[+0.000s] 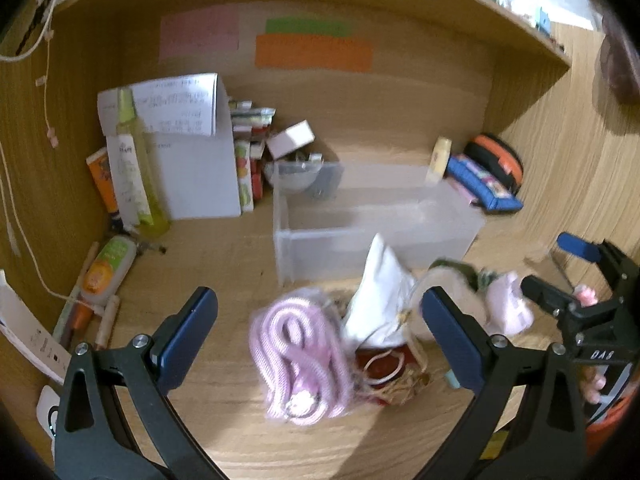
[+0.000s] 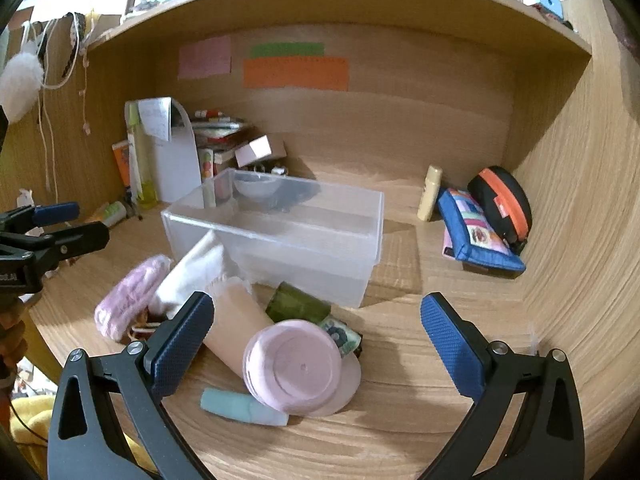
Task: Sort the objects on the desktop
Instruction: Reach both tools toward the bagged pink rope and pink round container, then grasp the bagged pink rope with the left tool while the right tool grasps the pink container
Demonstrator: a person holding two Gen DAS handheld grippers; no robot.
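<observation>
A clear plastic bin (image 1: 376, 220) (image 2: 280, 232) stands mid-desk. In front of it lies a pile: a coiled pink cable (image 1: 298, 360) (image 2: 128, 296), a white cloth pouch (image 1: 380, 300) (image 2: 192, 268), a pink round jar (image 2: 294, 366), a beige tube (image 2: 236, 328), a dark green cup (image 2: 298, 304) and a pale blue stick (image 2: 244, 406). My left gripper (image 1: 320, 336) is open and empty, its jaws either side of the cable and pouch. My right gripper (image 2: 316, 340) is open and empty, above the pink jar.
Bottles (image 1: 140, 168), a white box (image 1: 192, 160) and small packs (image 1: 248, 152) crowd the back left corner. A blue pouch (image 2: 476, 236), a black-orange case (image 2: 504, 204) and a cream bottle (image 2: 430, 192) sit at the back right. Cords (image 1: 24, 200) hang on the left wall.
</observation>
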